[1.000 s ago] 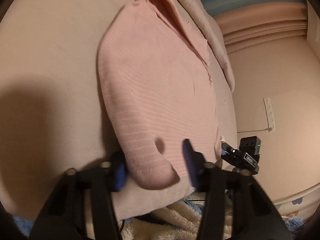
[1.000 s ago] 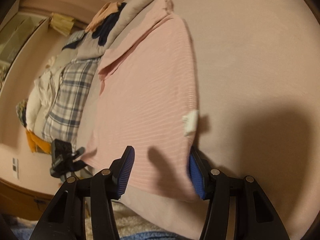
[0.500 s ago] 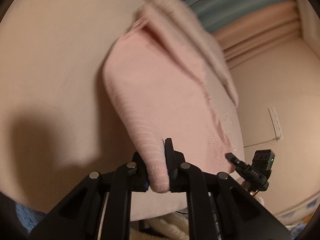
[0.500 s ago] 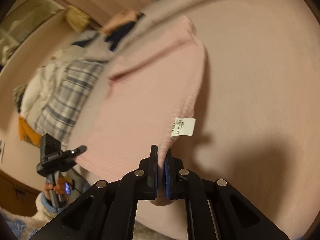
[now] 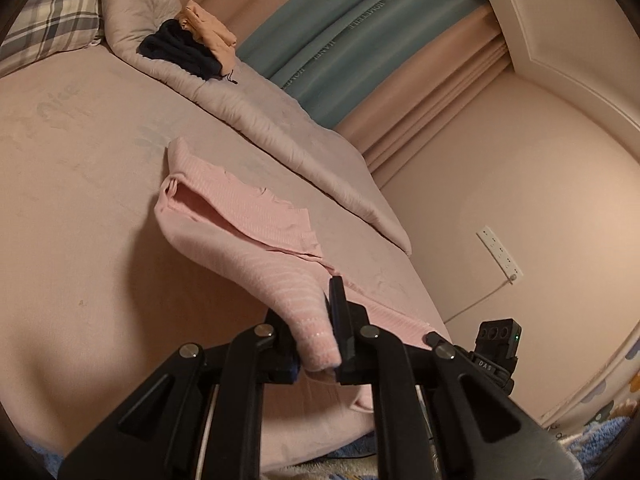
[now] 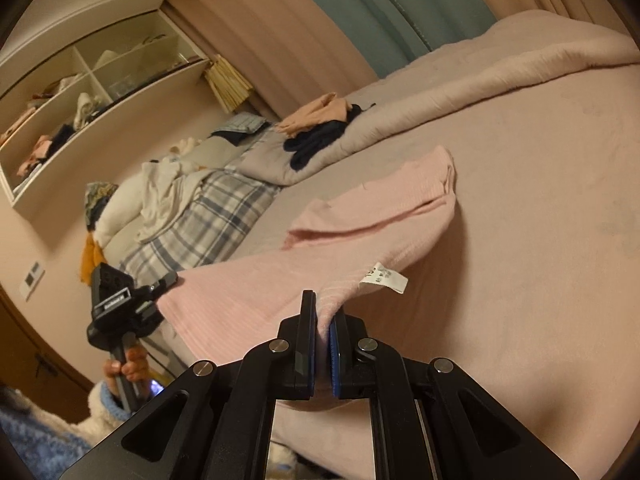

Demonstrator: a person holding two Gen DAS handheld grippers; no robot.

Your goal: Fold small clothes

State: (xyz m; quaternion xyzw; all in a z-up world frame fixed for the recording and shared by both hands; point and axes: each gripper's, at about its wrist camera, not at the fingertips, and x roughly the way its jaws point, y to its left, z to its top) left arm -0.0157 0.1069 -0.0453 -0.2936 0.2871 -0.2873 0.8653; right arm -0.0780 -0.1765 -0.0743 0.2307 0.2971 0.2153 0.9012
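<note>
A small white care tag (image 6: 385, 277) on the pink ribbed knit garment (image 5: 256, 248) carries print too small to read. The left gripper (image 5: 316, 344) and right gripper (image 6: 323, 344) each pinch a near corner, lifting that edge off the pale pink bed sheet (image 5: 80, 220); the far end lies flat.

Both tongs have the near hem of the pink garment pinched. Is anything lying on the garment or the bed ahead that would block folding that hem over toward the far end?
Nothing visible does. The left tongs and right tongs grip the pink garment; its top is bare. The dark and orange clothes sit beyond it on the duvet.
</note>
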